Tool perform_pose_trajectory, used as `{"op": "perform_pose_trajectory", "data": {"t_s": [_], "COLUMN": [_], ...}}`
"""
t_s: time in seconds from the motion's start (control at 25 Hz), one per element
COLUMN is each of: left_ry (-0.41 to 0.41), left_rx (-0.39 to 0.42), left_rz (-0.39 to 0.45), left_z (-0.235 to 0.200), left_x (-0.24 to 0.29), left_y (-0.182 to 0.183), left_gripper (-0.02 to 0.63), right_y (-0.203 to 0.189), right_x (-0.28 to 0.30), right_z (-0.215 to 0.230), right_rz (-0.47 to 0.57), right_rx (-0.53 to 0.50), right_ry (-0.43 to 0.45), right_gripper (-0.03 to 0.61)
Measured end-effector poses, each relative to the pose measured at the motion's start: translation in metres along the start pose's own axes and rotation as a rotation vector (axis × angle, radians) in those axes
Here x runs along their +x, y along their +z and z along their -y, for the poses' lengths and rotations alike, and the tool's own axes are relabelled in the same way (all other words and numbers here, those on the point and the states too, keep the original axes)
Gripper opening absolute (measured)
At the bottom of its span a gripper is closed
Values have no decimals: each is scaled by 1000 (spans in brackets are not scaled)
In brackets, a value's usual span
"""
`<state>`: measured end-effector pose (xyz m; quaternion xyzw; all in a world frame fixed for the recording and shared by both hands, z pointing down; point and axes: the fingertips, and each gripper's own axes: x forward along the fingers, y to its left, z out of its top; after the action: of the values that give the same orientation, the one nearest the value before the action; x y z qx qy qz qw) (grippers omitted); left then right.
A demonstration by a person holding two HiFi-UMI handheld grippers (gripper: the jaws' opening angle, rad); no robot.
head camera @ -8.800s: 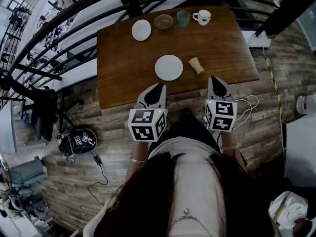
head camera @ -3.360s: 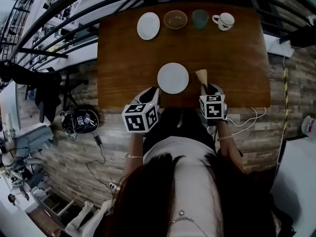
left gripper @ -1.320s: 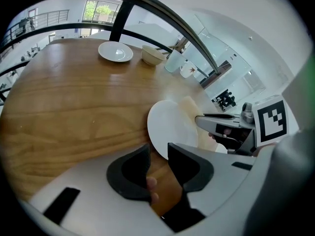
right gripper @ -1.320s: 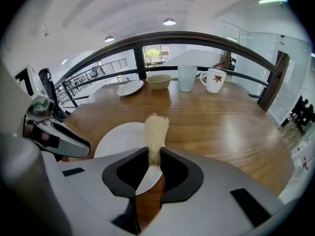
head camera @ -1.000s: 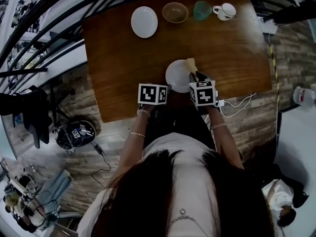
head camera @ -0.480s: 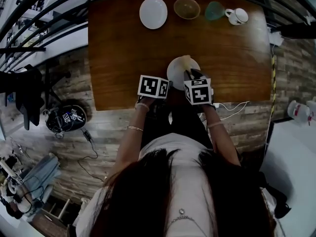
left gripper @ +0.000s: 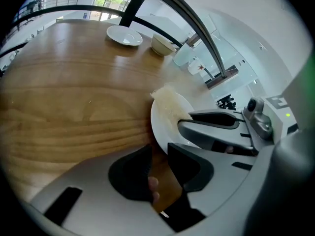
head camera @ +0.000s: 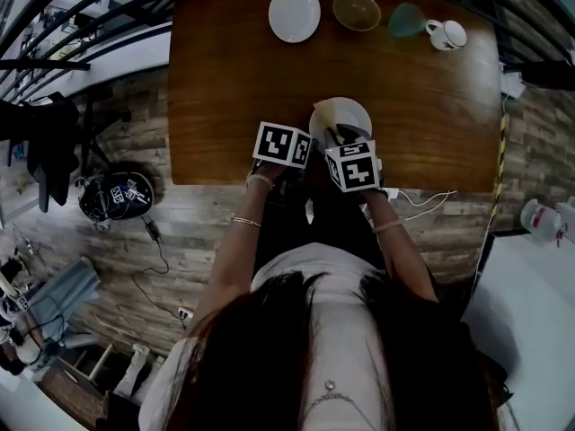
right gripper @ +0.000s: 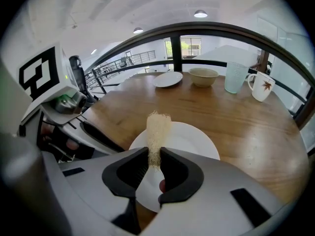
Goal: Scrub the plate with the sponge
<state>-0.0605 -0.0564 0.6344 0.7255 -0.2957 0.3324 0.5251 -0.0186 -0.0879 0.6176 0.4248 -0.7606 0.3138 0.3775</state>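
A white plate [head camera: 352, 113] lies near the table's front edge. My left gripper [left gripper: 157, 163] is shut on the plate's [left gripper: 167, 124] near left rim, which runs in between its jaws. My right gripper [right gripper: 154, 163] is shut on a beige fibrous sponge [right gripper: 158, 129], which stands upright out of the jaws over the plate [right gripper: 192, 136]. In the left gripper view the sponge [left gripper: 170, 102] rests on the plate's far side, with the right gripper [left gripper: 183, 125] behind it. In the head view both marker cubes sit side by side just before the plate, and the sponge [head camera: 325, 112] is at its upper left.
At the table's far edge stand a second white plate [head camera: 294, 13], a tan bowl [head camera: 356, 11], a green cup [head camera: 407, 19] and a white mug [head camera: 447, 33]. A black railing runs behind the table. A white cable [head camera: 422, 196] lies on the floor at the right.
The right gripper has carried the sponge leftward across the plate, from its right edge to its upper left. The left gripper stays on the plate's rim.
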Motion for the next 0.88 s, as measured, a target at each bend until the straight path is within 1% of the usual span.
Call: {"op": "perform_pose_trajectory", "data": {"t_s": [0.16,0.28,0.32,0.4,0.52,0.64,0.88], "left_ry": [-18,-50,-59,-62,-45,-36,-19], "left_rx": [-17,-85,-105,-118,-101,-93,-64], "left_rz": [-13,-12,-9,-7,-12,-18,-29], "left_z": [-1,-3,-4,-6,-6,-5,-5], "left_x": [2,2,1,-1,-1,-1,0], "left_y": [0,0,0,1,-1,0,-1], "left_gripper": [101,94,92,91,91,91,91], "right_y": [-1,-4,-4,-7,-12,-16,-26], "right_x": [2,1,1,-1,-7,-15,-41], "right_z": [-10,-6,-1,10,26,46,93], "right_rz": [1,6,7,2,-7,-13,-17], "right_rx": [-24,-36,-32,-27,-18,19,88], "right_ry": [39,17,1,-38,-84,-132,-274], "right_gripper": [87,87,87,87,87,87,87]}}
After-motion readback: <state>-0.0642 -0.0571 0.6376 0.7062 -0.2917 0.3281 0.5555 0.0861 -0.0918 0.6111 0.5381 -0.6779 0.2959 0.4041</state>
